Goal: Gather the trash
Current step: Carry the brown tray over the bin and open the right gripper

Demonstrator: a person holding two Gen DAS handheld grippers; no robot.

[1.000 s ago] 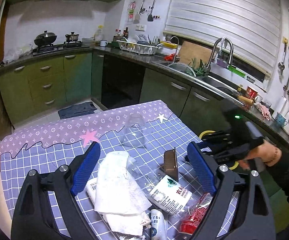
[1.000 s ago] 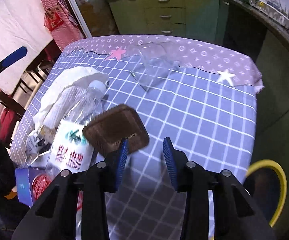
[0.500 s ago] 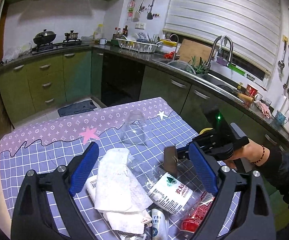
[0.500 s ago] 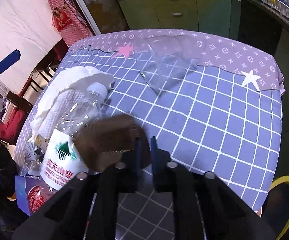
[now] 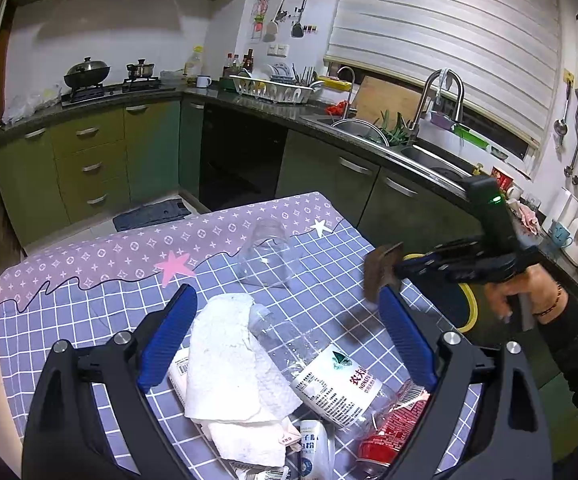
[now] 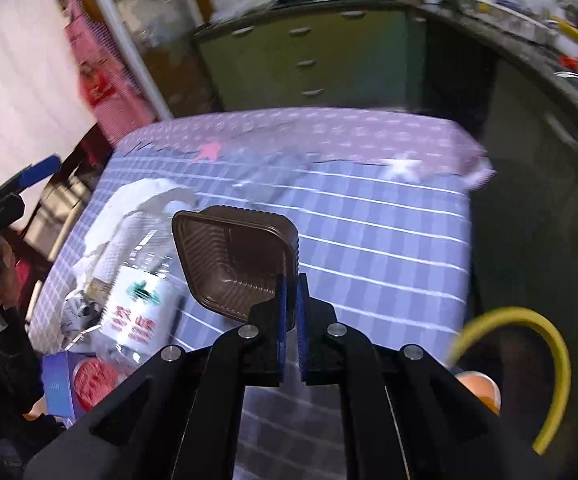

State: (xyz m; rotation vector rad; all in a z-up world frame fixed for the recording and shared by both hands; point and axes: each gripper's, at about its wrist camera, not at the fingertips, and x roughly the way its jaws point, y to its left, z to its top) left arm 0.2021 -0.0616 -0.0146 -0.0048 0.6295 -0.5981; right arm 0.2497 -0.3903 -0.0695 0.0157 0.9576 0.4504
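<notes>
While the left gripper [image 5: 285, 344] is hovering with jaws wide apart over the trash pile at the bottom of its view, the right gripper [image 6: 291, 300] is pinching one wall of the brown plastic tray [image 6: 237, 260], lifted clear of the checked tablecloth [image 6: 369, 240]. It appears to be carrying it edge-on toward the yellow-rimmed bin [image 6: 545, 360] at lower right, leaving the water bottle [image 5: 329, 368] and paper towel [image 5: 229, 364] for later.

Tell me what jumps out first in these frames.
The right claw, shut on the rim of a brown plastic tray, holds it above the checked tablecloth. Near the left claw, which stands open, lies a pile: a paper towel, a clear water bottle, a red can.
</notes>
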